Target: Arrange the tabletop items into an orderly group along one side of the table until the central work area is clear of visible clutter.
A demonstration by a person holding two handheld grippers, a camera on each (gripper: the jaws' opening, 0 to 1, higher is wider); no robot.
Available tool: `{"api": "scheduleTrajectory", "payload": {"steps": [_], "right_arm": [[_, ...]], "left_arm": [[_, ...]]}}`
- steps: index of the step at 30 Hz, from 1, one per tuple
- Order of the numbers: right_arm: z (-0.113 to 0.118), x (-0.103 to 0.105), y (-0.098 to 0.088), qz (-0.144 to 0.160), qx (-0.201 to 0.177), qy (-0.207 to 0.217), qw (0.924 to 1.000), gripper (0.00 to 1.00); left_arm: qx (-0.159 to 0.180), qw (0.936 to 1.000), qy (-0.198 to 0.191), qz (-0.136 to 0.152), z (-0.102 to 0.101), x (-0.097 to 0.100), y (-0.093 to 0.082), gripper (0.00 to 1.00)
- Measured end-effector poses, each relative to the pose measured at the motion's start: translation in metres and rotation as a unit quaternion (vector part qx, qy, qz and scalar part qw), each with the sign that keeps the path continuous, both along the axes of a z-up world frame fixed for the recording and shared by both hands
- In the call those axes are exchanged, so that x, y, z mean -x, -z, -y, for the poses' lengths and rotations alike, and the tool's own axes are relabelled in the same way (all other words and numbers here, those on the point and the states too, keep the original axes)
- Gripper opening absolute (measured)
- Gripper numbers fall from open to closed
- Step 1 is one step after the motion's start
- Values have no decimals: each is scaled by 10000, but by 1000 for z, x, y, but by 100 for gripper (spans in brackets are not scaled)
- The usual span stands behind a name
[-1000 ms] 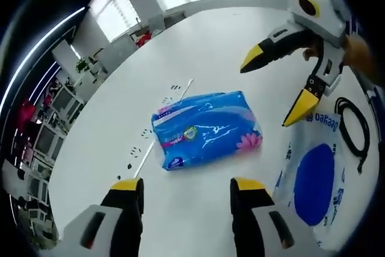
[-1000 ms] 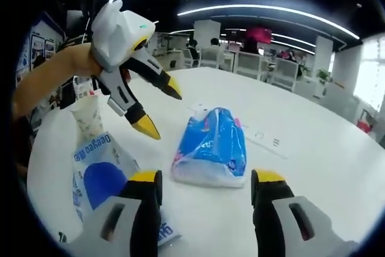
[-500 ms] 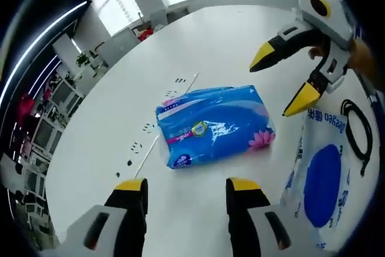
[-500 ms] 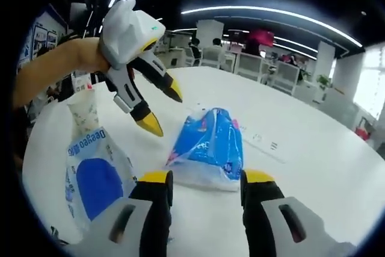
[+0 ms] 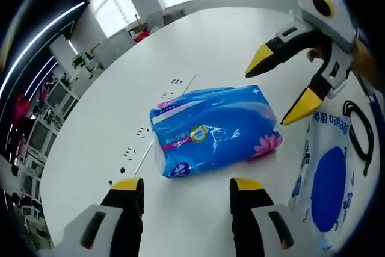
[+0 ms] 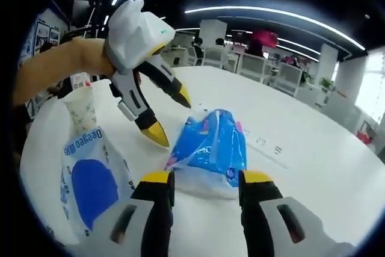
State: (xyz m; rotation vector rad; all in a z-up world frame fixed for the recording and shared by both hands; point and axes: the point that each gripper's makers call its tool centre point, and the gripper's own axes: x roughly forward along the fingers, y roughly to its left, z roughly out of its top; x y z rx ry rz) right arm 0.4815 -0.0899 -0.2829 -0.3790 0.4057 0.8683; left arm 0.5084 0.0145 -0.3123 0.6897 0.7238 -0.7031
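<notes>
Tissues, in a blue pack (image 5: 213,127), are lying flat near the middle of the white table (image 5: 198,46), and we are closing on them from both sides. Compared with a second ago, our right gripper (image 6: 201,183) is sitting closer, its jaws apart at the pack's near end with nothing clamped. Our left gripper (image 5: 186,186) is hanging just short of the pack, jaws likewise apart and empty. So a grasp looks near, though nothing is moved yet. Beside the pack a white-and-blue pouch (image 5: 328,188) is lying, with what may be a black cable (image 5: 361,130) past it. Open tabletop is stretching toward the far edge, giving room to slide things aside.
</notes>
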Motion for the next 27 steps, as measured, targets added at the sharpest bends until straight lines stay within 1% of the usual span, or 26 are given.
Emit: {"api": "scheduleTrajectory", "payload": {"steps": [3,5,8,9,11,12,13,14,17,20,21,22,26,27], "right_arm": [[-4,6,2,13,39,-24,10000,38],[-5,6,2,18,49,-14,10000,37],[-6,10,4,24,67,-14,10000,36],[-6,11,6,32,125,-15,9999,35],[-4,2,7,23,150,-51,9999,31],[-5,2,8,-2,146,-69,9999,30],[-5,3,9,-2,158,-68,9999,29],[-4,2,9,34,183,-55,9998,28],[-3,1,10,93,238,-37,9997,21],[-2,-1,10,68,185,10,9998,16],[-2,-1,10,65,184,17,9998,15],[-2,-1,12,54,171,32,9998,14],[0,-9,10,58,155,38,9999,12],[-1,-6,11,64,159,33,9998,11]], "left_arm": [[18,10000,44,4,3,-1,1,56],[4,10000,65,8,2,-6,3,55],[29,10000,85,36,3,-11,3,50],[8,9999,127,62,5,-7,4,47],[-12,9999,145,84,7,-6,4,42],[-26,9998,153,94,7,-8,3,40],[-188,9996,151,170,4,-11,3,38],[-274,9993,166,208,3,-11,4,36],[-249,9994,120,184,2,-14,4,33],[-250,9994,82,206,2,-11,3,28],[-256,9994,62,219,2,-4,3,26],[-268,9994,56,221,2,-2,4,25],[-270,9994,49,227,1,-3,5,23],[-286,9993,60,236,1,-3,5,22]]}}
